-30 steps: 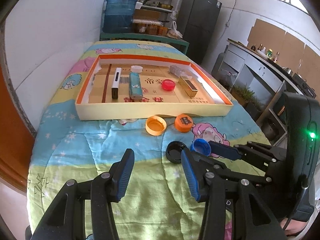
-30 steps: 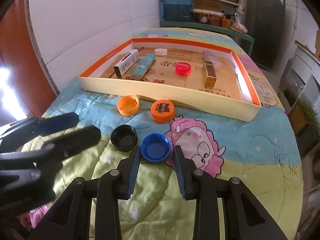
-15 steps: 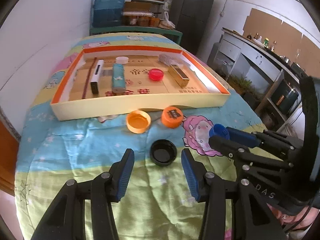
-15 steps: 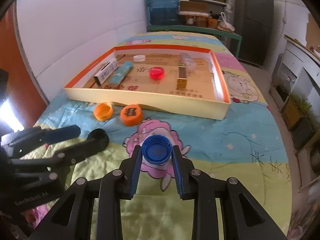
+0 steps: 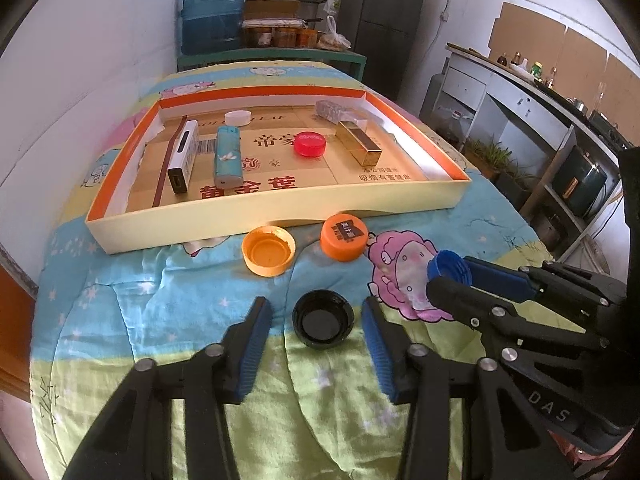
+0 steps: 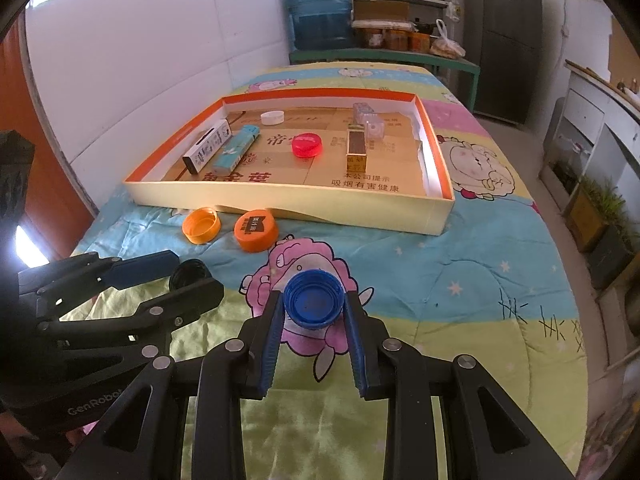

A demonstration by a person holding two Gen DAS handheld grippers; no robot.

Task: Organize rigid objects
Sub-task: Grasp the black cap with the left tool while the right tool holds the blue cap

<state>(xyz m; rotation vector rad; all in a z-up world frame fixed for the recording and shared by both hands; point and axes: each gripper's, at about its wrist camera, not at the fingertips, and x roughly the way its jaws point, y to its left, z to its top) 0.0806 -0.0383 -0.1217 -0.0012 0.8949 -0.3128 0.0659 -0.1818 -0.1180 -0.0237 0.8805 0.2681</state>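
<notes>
My right gripper (image 6: 314, 304) is shut on a blue bottle cap (image 6: 313, 304) and holds it above the quilt; the cap also shows in the left wrist view (image 5: 448, 271). My left gripper (image 5: 317, 320) is open, its fingers on either side of a black cap (image 5: 323, 324) lying open side up on the quilt. An orange cap lying open side up (image 5: 268, 250) and an orange cap with a black label (image 5: 345, 237) lie in front of a shallow cardboard tray (image 5: 280, 212). The tray holds a red cap (image 5: 309, 143), a white cap (image 5: 238, 118), a white box, a teal lighter and a gold box.
The tray (image 6: 288, 204) sits on a bed with a cartoon quilt (image 6: 460, 280). A white wall runs along the left. A blue water jug (image 6: 320, 12) and shelves stand behind the bed, cabinets to the right.
My right gripper closed on the blue cap and lifted it off the quilt. My left gripper moved right and forward until the black cap sat between its fingers.
</notes>
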